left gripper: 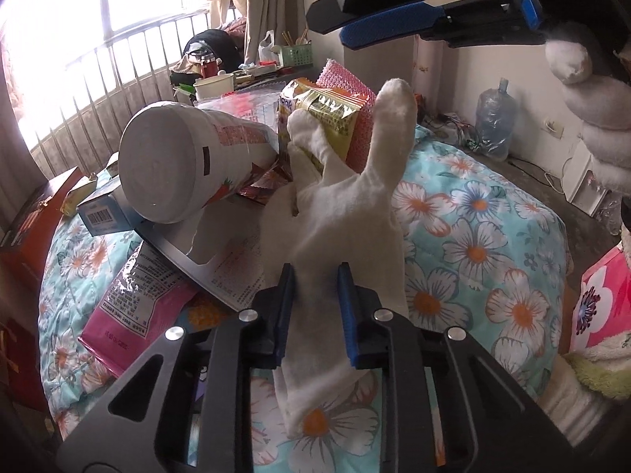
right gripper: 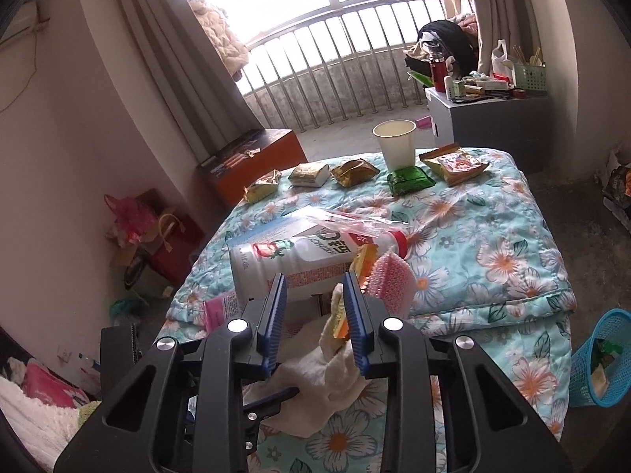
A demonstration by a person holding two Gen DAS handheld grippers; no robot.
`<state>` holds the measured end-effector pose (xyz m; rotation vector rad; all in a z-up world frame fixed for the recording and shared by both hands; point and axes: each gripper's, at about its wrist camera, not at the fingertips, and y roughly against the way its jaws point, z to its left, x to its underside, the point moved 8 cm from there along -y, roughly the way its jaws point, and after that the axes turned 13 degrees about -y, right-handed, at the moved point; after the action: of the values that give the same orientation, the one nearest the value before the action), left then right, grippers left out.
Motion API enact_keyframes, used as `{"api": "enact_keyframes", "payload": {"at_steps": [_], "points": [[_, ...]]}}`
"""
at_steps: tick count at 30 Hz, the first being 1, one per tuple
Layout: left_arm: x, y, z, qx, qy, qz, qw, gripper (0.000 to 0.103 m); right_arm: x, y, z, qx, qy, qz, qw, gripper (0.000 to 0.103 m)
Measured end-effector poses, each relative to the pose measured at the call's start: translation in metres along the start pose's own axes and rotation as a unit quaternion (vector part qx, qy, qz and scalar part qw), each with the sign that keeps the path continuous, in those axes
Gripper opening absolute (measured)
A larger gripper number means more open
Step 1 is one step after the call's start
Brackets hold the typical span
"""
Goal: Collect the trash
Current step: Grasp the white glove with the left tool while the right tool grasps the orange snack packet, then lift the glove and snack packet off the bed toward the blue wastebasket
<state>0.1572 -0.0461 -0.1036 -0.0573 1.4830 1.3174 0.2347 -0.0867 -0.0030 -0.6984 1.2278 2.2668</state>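
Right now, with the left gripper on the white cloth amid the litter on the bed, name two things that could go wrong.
1. The white cloth drapes over a yellow snack packet; lifting it in the left gripper may drag or fling that packet.
2. The big white bottle lies on its side against the pile, so a tug could set it rolling off the floral quilt.

A floral quilt (right gripper: 493, 236) is spread over the bed. Five snack packets (right gripper: 355, 173) and a paper cup (right gripper: 395, 146) are ranged along its far edge. A white bottle (right gripper: 292, 260) is laid flat nearer.
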Motion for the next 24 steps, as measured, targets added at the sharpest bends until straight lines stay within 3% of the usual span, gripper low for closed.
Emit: {"api": "enact_keyframes", "payload": {"at_steps": [4,12,16,24], "points": [[0.001,0.002,-0.002,0.004,0.001,-0.005,1.0,0.011,0.0,-0.013,-0.01,0.028,0.001,0.007,1.0,0.029],[-0.005,0.017,-0.013,0.025,-0.01,-0.033,0.9991,0.004,0.017,-0.008,-0.079,0.074,-0.081,0.02,0.994,0.029],[-0.005,0.018,-0.026,0.038,-0.024,-0.038,0.9983,0.004,0.031,-0.003,-0.104,0.043,-0.147,0.037,0.988,0.029],[0.001,0.011,-0.034,0.055,-0.022,-0.025,0.9979,0.004,0.047,-0.004,-0.116,-0.072,-0.254,0.066,0.962,0.029]]}}
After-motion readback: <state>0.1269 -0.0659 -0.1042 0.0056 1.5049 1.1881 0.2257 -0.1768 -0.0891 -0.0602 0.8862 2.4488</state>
